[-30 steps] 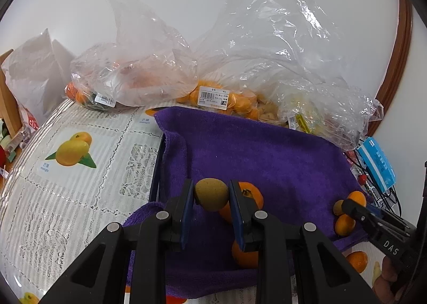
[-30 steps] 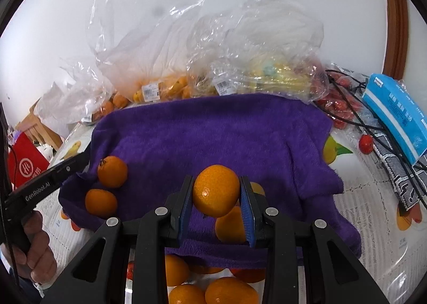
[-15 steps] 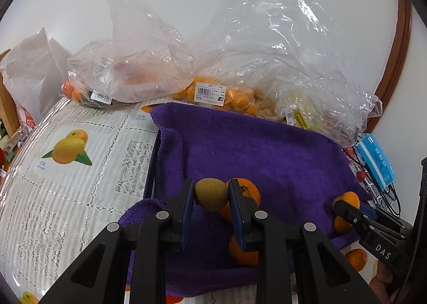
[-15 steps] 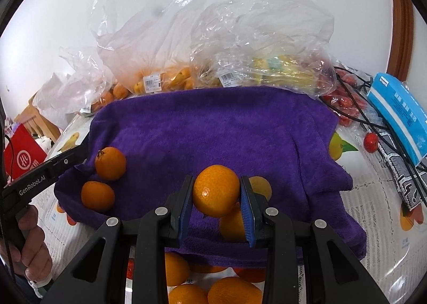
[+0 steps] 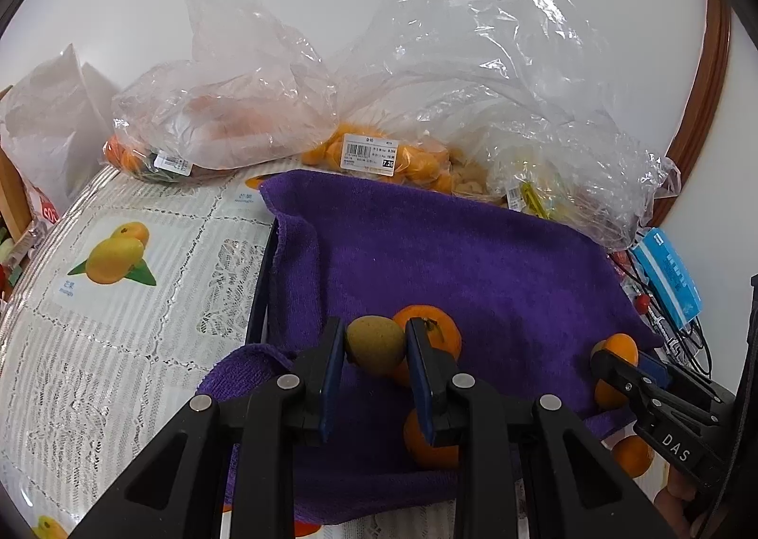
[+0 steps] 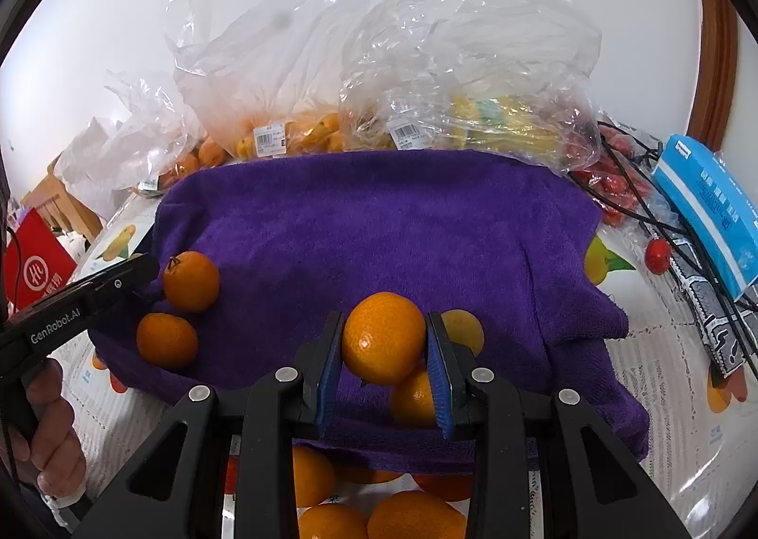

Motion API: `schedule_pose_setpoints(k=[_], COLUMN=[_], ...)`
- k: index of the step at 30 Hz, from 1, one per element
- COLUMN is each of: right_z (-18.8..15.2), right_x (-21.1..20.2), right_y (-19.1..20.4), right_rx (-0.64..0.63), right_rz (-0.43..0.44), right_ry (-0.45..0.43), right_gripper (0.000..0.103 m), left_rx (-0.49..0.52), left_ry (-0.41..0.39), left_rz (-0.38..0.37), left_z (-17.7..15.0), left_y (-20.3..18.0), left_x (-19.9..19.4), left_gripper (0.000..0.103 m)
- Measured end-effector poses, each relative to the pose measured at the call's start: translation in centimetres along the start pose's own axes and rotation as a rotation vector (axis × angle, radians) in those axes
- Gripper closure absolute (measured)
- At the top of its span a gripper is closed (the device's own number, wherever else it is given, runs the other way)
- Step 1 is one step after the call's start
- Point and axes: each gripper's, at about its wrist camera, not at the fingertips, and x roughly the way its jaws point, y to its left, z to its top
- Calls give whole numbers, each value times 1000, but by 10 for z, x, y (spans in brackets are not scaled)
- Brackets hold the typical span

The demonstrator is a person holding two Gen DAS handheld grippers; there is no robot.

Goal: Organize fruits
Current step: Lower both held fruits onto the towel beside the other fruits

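A blue box (image 6: 706, 207) lies beside black cables (image 6: 663, 226).

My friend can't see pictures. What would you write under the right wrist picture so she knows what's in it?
The right tool squeezes an orange above a purple towel. Two more oranges lie on the towel's left side beside the left tool, and more sit in front of the towel. Crinkly clear bags of fruit stand behind.

Towel (image 6: 379, 226): purple terry cloth, matt, napped. Bags (image 5: 473, 79) at 12 o'clock: clear crinkled plastic film, glossy. Mandarin (image 6: 383, 339): shiny, pitted peel. Tablecloth (image 5: 118, 349) at 9 o'clock: lace-patterned, slight sheen. Gripper arms (image 5: 265, 458): matt black plastic.
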Motion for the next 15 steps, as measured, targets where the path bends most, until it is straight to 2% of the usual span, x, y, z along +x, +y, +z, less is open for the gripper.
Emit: schedule_pose_setpoints(k=[8, 15], right_z=[0, 0], right_x=[1, 0], right_y=[2, 2], right_rx=[-17, -19], right_rz=[-22, -9], right_ry=[0, 0], right_gripper=[70, 70], left_rx=[4, 5], left_ry=[11, 12], left_rz=[-5, -22], left_z=[0, 1], left_y=[-1, -3], left_x=[1, -1], left_gripper=[78, 78])
